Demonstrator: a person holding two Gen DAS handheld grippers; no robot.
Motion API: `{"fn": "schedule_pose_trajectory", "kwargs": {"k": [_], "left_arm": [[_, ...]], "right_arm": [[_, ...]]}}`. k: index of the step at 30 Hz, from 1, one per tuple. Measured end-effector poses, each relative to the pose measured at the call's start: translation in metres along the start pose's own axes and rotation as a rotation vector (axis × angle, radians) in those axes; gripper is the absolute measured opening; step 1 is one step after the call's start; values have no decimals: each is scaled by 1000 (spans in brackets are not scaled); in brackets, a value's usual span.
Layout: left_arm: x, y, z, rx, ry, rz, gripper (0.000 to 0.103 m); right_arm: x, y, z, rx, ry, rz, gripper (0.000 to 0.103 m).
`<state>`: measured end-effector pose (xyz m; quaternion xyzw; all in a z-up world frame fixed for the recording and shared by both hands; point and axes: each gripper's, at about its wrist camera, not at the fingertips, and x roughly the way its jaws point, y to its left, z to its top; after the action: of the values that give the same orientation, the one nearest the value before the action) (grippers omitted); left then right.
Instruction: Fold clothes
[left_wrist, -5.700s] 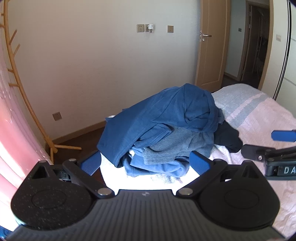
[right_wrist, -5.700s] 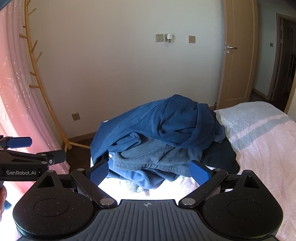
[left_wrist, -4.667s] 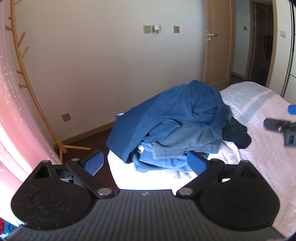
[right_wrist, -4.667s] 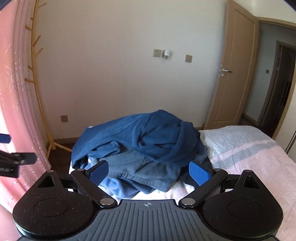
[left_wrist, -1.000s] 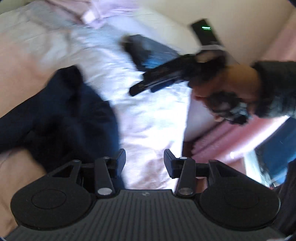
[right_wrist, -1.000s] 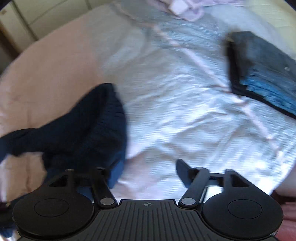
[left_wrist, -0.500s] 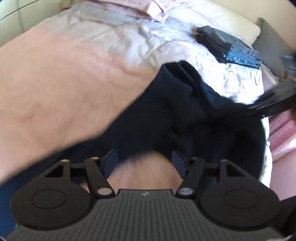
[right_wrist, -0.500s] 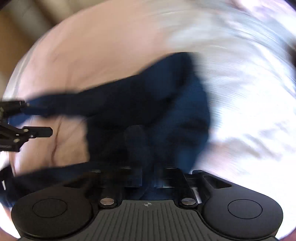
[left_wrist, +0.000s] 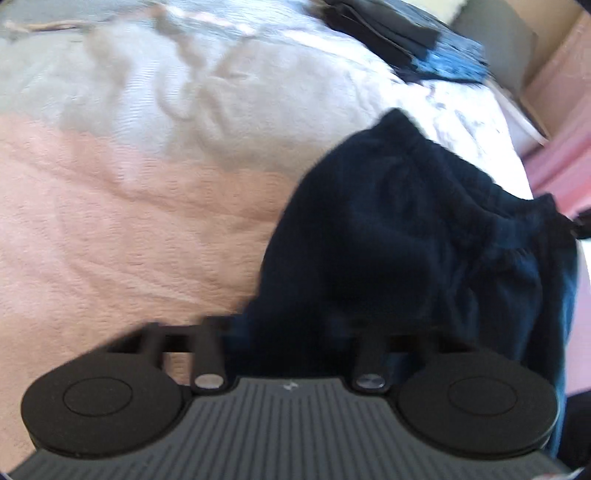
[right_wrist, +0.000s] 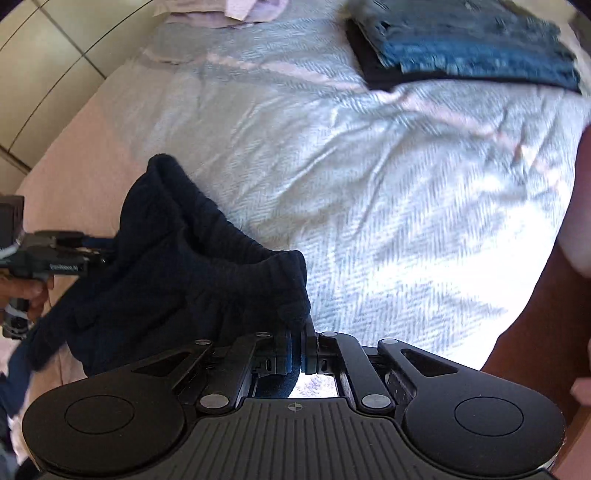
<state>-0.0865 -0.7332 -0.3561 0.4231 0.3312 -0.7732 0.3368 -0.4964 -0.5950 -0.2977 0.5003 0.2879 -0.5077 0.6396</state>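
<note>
A: The bed (right_wrist: 388, 192) is wide and bare here, and a folded stack (right_wrist: 469, 44) lies near its far edge. Where is the piece?

B: The navy garment (right_wrist: 192, 273) hangs bunched over the near bed. The right gripper (right_wrist: 301, 341) pinches its ribbed hem, fingers pressed together. The left gripper (left_wrist: 291, 332) is buried in cloth; I cannot tell its grip.

A: Then draw the hem taut between both before laying it flat.
</note>
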Motion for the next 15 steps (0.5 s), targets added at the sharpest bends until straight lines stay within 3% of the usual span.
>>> {"fn": "schedule_pose_trajectory", "kwargs": {"k": [4,7,11,13,15], "left_arm": [[-53,-19,15,64,-87,59,4],[-79,-19,45,78,-125,86,4],[-60,3,86,50,-120,143,6],[-40,11,94,19,-104,191,18],[-25,16,98,-4,-88,236,20]], "right_arm": [[-23,-8,20,-25,-21,62,2],[-42,-7,46,-68,-61,99,2],[-40,-22,84,-93,-121,94,2],[-23,-35,99,-81,-128,83,2],[-1,-42,111,-104,-108,70,2]]}}
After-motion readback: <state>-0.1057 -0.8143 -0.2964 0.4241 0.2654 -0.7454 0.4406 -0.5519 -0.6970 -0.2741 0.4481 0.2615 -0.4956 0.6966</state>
